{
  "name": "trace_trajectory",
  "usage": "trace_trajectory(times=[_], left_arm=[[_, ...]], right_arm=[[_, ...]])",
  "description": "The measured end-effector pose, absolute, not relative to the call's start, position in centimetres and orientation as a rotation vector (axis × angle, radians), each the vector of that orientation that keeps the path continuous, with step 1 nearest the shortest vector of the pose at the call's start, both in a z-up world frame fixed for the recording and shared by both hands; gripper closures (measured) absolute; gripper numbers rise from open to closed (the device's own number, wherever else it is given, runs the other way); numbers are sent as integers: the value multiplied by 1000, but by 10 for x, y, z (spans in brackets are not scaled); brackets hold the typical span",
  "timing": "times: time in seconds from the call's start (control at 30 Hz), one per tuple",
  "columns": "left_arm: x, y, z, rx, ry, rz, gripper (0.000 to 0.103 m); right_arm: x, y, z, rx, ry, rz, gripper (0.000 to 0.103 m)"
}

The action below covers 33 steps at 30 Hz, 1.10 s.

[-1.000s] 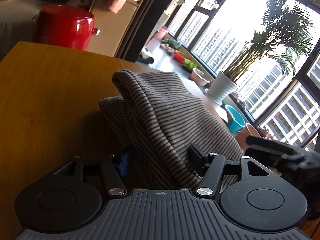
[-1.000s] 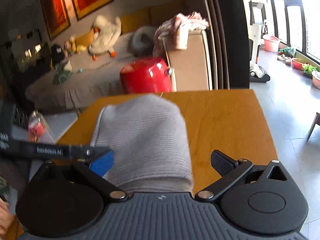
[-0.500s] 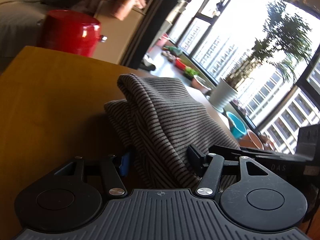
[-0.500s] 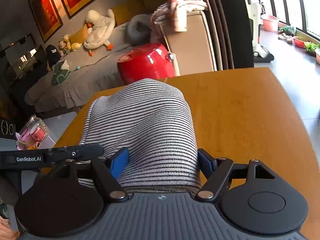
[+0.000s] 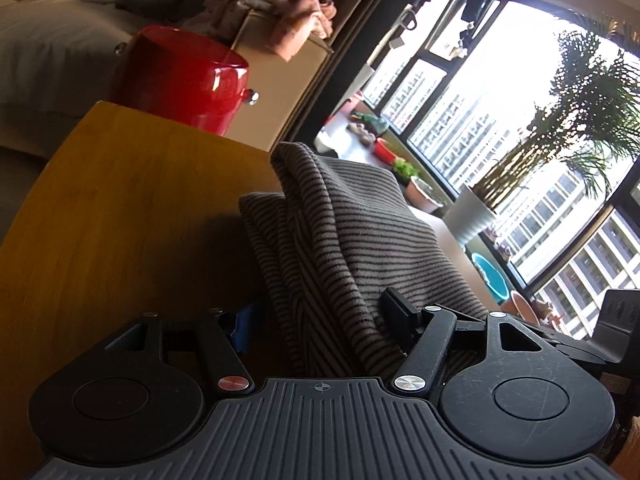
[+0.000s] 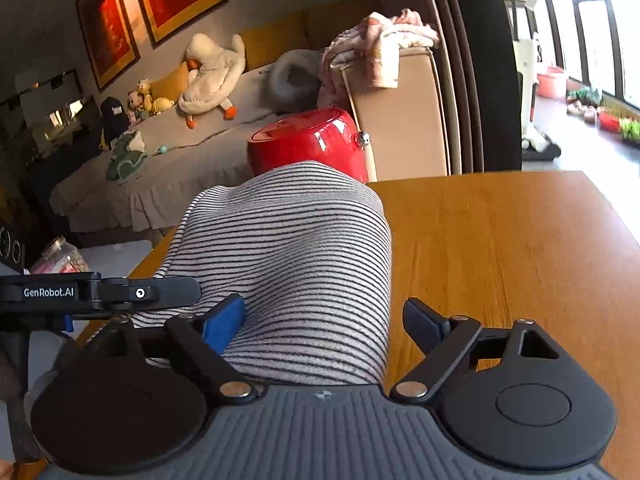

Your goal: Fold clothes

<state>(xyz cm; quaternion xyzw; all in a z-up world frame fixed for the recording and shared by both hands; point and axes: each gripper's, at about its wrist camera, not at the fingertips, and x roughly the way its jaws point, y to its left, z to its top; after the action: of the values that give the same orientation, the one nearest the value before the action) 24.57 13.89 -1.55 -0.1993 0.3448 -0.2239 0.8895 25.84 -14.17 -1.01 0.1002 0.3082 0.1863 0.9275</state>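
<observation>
The folded striped knit garment (image 6: 296, 264) on the desk (image 6: 500, 248) looks soft, light and floppy; grip its layered near edge. Left tongs (image 5: 320, 312) and right tongs (image 6: 324, 320) have just been opening and straddle it, unclamped.

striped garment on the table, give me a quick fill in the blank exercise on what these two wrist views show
1. The striped garment lies on a wooden ____.
2. Beyond the far edge of the table stands a rounded container coloured ____.
3. In the right wrist view, the pad pressing into the cloth is coloured ____.
4. In the left wrist view, a tall potted ____ stands by the window.

Missing words: table; red; blue; plant
</observation>
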Motion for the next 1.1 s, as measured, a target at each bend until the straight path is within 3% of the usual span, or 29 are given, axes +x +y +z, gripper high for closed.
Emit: trace_trajectory(times=[0.23, 0.47, 0.83, 0.87, 0.9, 0.93, 1.1], left_arm=[[242, 137, -17, -415, 715, -460, 32], [241, 134, -16, -409, 709, -463, 37], [241, 135, -18, -421, 703, -459, 36], [241, 134, -18, -423, 703, -459, 37], [242, 134, -18, -424, 703, -459, 37], [242, 134, -18, -427, 703, -460, 37], [244, 136, -21, -442, 706, -466, 37]], right_arm=[[257, -142, -10, 212, 628, 372, 14], [255, -148, -15, 260, 650, 338, 0], [246, -155, -16, 311, 672, 385, 0], [245, -154, -15, 318, 681, 407, 3], [244, -153, -13, 320, 688, 434, 16], [243, -151, -8, 315, 685, 451, 20], [242, -141, 8, 242, 650, 450, 21]])
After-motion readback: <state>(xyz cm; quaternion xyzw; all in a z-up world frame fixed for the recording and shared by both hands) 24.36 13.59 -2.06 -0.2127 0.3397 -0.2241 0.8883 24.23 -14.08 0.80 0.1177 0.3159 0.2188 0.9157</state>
